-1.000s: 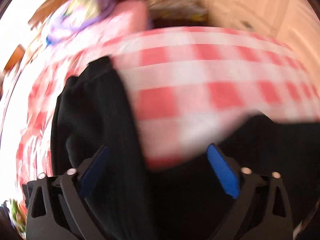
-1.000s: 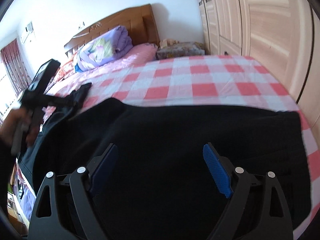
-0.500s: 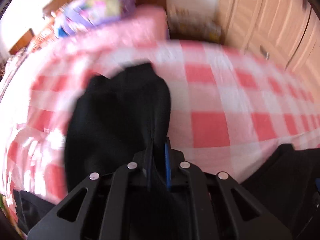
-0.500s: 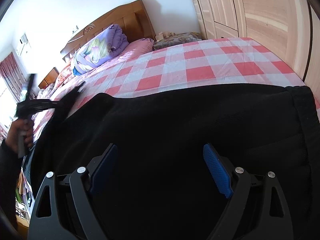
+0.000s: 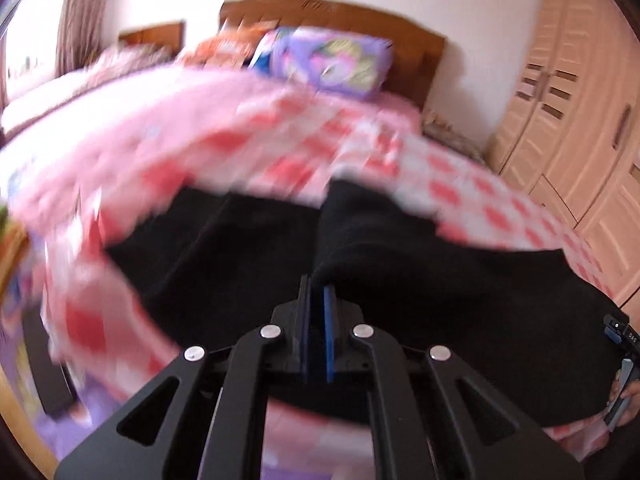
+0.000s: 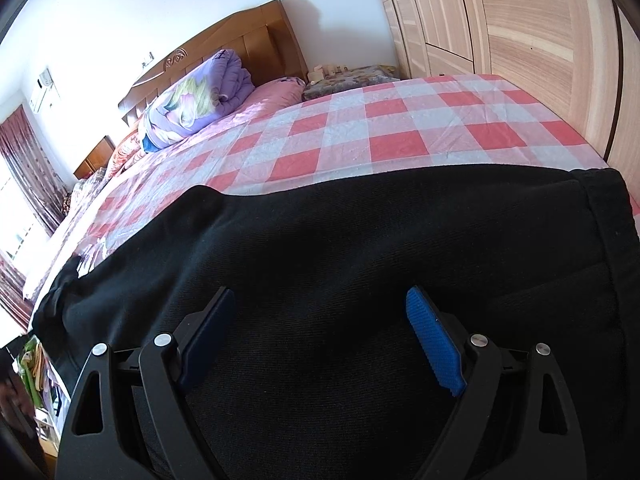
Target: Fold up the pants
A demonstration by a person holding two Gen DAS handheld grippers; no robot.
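Black pants (image 6: pixel 360 260) lie across the near edge of a bed with a red and white checked sheet (image 6: pixel 384 120). My left gripper (image 5: pixel 318 292) is shut on a fold of the pants (image 5: pixel 360 232) and holds that part lifted above the rest of the cloth. The left wrist view is blurred by motion. My right gripper (image 6: pixel 320 320) is open, its blue pads (image 6: pixel 434 344) spread just above the pants near the waistband end (image 6: pixel 604 216), with nothing between them.
A folded purple quilt (image 6: pixel 196 100) and a pink pillow (image 6: pixel 276 92) lie by the wooden headboard (image 6: pixel 240 44). Wooden wardrobe doors (image 6: pixel 532 40) stand along the right of the bed. The other hand and gripper show at the right edge of the left wrist view (image 5: pixel 620 368).
My left gripper went from open to shut on the pants leg and has swung it up and to the right over the cloth. My right gripper has stayed open, shifting slightly over the pants.
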